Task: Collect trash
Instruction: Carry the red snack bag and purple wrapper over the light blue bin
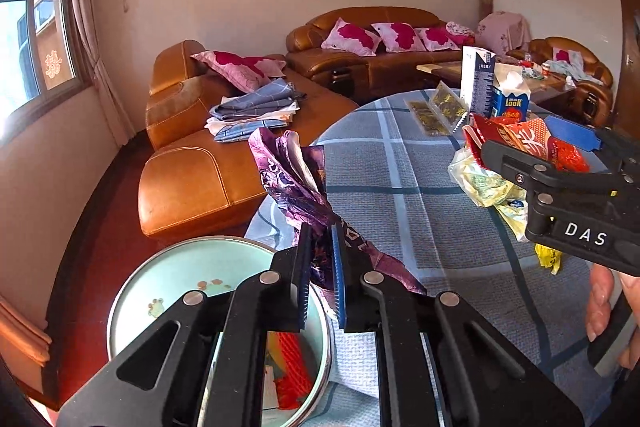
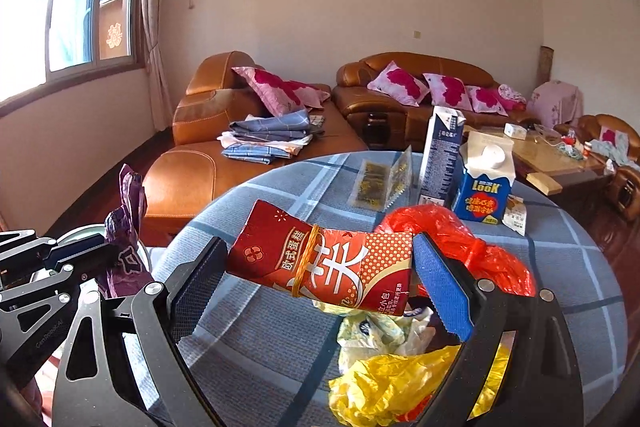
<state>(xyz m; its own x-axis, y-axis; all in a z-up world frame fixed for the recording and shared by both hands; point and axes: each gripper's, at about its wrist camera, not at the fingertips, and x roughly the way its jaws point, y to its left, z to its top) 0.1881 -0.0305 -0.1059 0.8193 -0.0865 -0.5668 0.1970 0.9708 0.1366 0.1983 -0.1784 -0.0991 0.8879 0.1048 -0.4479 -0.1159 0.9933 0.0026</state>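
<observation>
Clearly "LooK" shows on the blue carton [image 2: 482,193] behind the red wrapper [image 2: 324,263]

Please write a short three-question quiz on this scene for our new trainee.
1. True or false: the left gripper is shut on the purple wrapper.
2. What spans the right gripper? A) the blue carton B) the red packet C) the yellow bag
3. Fill in: the bin stands off the table's ____ edge, below the left gripper.

Key: 1 true; 2 B; 3 left.
</observation>
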